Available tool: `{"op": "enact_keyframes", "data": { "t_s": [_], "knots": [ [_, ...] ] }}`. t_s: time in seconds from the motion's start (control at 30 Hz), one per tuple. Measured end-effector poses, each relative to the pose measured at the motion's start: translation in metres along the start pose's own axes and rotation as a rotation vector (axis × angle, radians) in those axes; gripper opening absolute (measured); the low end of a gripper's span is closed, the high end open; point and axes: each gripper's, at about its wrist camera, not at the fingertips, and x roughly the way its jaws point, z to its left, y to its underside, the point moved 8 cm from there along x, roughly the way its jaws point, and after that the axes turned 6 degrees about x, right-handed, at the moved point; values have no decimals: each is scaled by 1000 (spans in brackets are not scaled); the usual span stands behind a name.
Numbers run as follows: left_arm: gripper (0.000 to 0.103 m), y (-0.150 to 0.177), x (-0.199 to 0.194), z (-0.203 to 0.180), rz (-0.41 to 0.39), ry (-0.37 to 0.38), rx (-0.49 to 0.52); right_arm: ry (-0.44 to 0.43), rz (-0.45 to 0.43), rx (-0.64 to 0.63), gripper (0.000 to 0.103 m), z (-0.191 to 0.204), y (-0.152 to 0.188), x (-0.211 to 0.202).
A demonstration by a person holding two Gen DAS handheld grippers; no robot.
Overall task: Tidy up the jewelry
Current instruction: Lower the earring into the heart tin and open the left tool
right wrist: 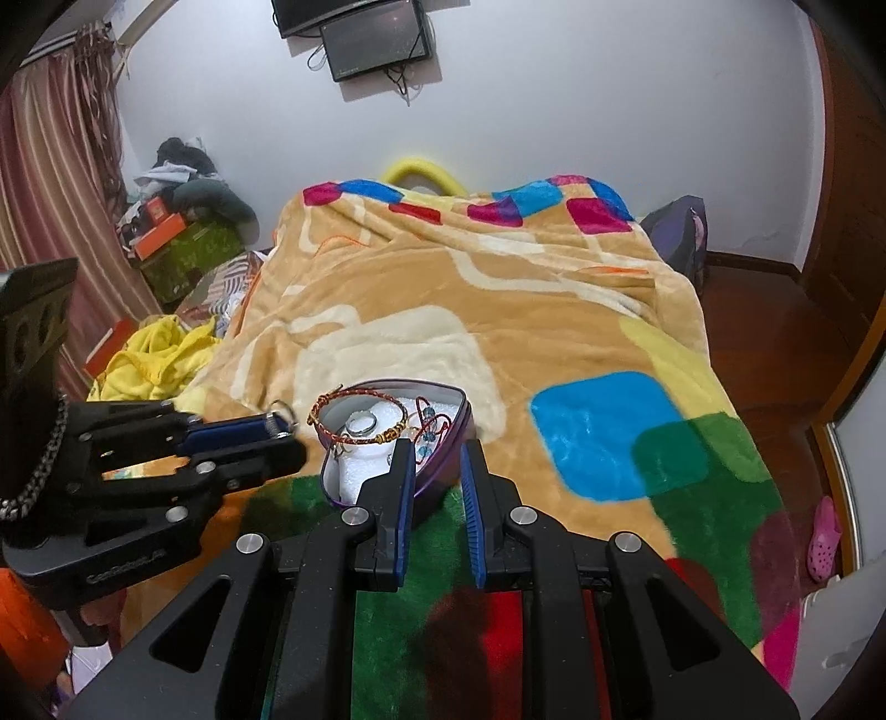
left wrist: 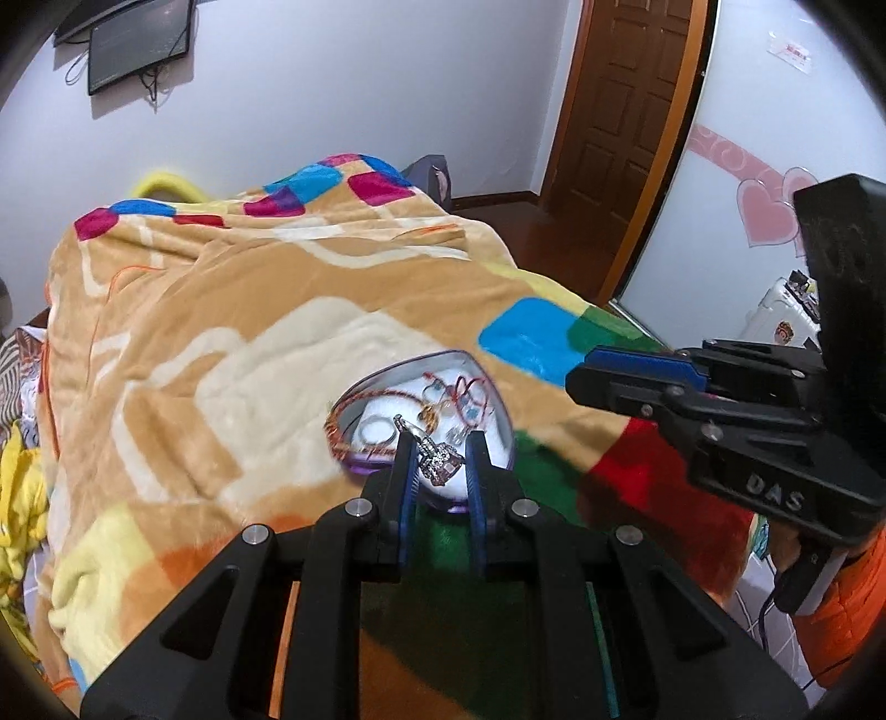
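Two grippers over the purple heart-shaped tin (right wrist: 451,437), which sits on my patchwork fleece blanket (right wrist: 498,288) holding bangles and rings. My left gripper (left wrist: 440,443) pinches a silver charm piece (left wrist: 434,454) against one finger above the tin; my right gripper (right wrist: 437,448) hangs parted, holding nothing.

Both cams sit right behind their own fingers, looking down and forward over the blanket (left wrist: 232,310) toward the far wall. Left wrist view hangs close above the purple heart-shaped tin (left wrist: 426,426) and catches the right gripper (left wrist: 587,371) at its right edge. Right wrist view sees the same tin (right wrist: 398,432) from close by, with the left gripper (right wrist: 288,435) at its left, same wall monitor (right wrist: 376,50) up top
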Motion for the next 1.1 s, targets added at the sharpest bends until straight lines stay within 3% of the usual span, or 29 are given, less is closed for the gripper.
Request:
{"op": "enact_keyframes", "data": {
  "t_s": [0.27, 0.5, 0.8, 1.1],
  "knots": [
    [16, -3, 21, -8, 42, 25, 20, -6, -17, -5, 15, 1, -4, -7],
    [16, -9, -1, -5, -1, 10, 1, -9, -34, -5, 15, 4, -8, -16],
    [18, -38, -96, 3, -199, -87, -31, -19, -167, -39, 15, 33, -26, -79],
    [46, -56, -216, -24, -479, -198, 17, -10, -407, -90, 15, 75, -45, -174]
  ]
}}
